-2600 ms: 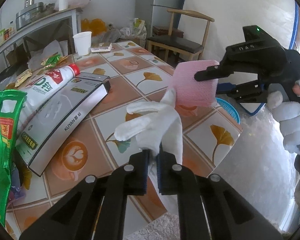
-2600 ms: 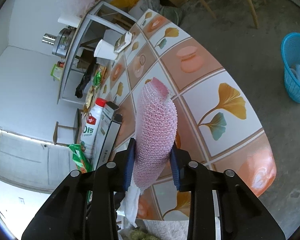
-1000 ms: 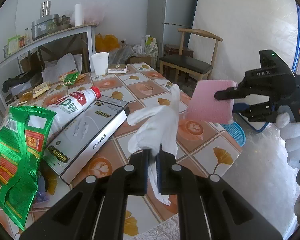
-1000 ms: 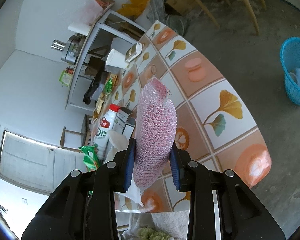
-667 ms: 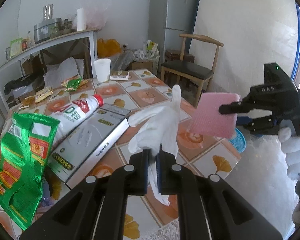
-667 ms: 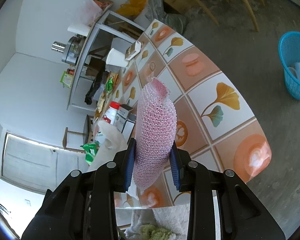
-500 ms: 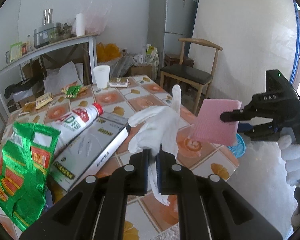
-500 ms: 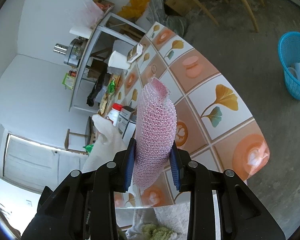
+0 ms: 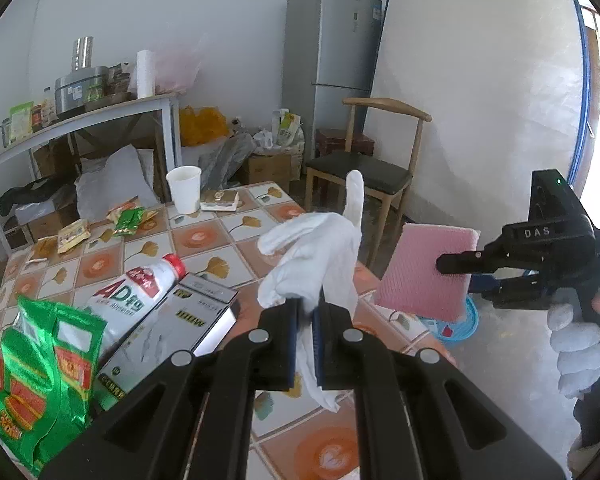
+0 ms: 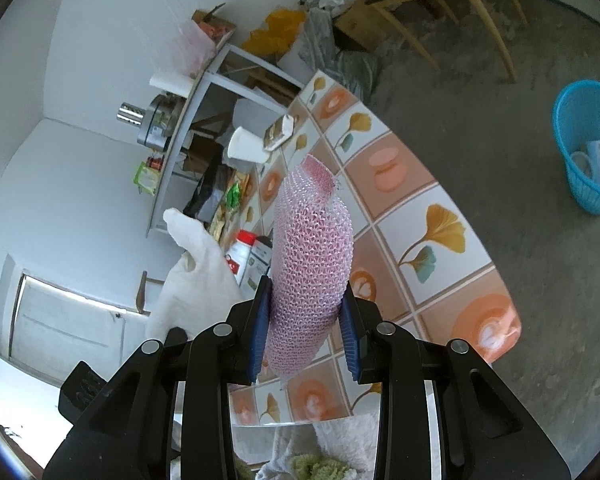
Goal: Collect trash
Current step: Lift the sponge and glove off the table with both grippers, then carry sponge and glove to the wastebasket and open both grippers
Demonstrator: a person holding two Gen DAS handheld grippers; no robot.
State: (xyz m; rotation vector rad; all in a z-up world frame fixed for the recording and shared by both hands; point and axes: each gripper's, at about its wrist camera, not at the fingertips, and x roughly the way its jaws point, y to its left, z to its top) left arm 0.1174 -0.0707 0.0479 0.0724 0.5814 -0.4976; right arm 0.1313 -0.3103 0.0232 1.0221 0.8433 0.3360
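The left tool [image 9: 306, 312] is pressed together on a limp white glove [image 9: 316, 256], pinching it near the cuff so the glove's fingers flop upward and a tail of cloth hangs below the pads. The glove looks soft, very light and easy to snag; a pinch through bunched fabric, as here, seems the safest hold, since a single layer could slide out. The right tool [image 10: 306, 320] pinches a pink foam net sleeve [image 10: 310, 256] across its lower part, the jaws partly spread by the sleeve's width and squeezing it slightly. That sleeve looks springy, almost weightless and crushable, so a light squeeze at its middle should do. Both pieces are held in the air above the near edge of the tiled table [image 10: 432, 184], apart from each other, with the sleeve to the right of the glove in the left wrist view. Both tools tilt gently downward, the right one held by a gloved hand [image 9: 580, 336]. A blue basket [image 10: 584, 148] with some items inside stands on the floor beyond the table's edge, well apart from both tools; it is probably where the 2 pieces belong. On the table lie a white bottle [image 9: 134, 292], a grey box [image 9: 172, 336] and a green wrapper [image 9: 40, 376].
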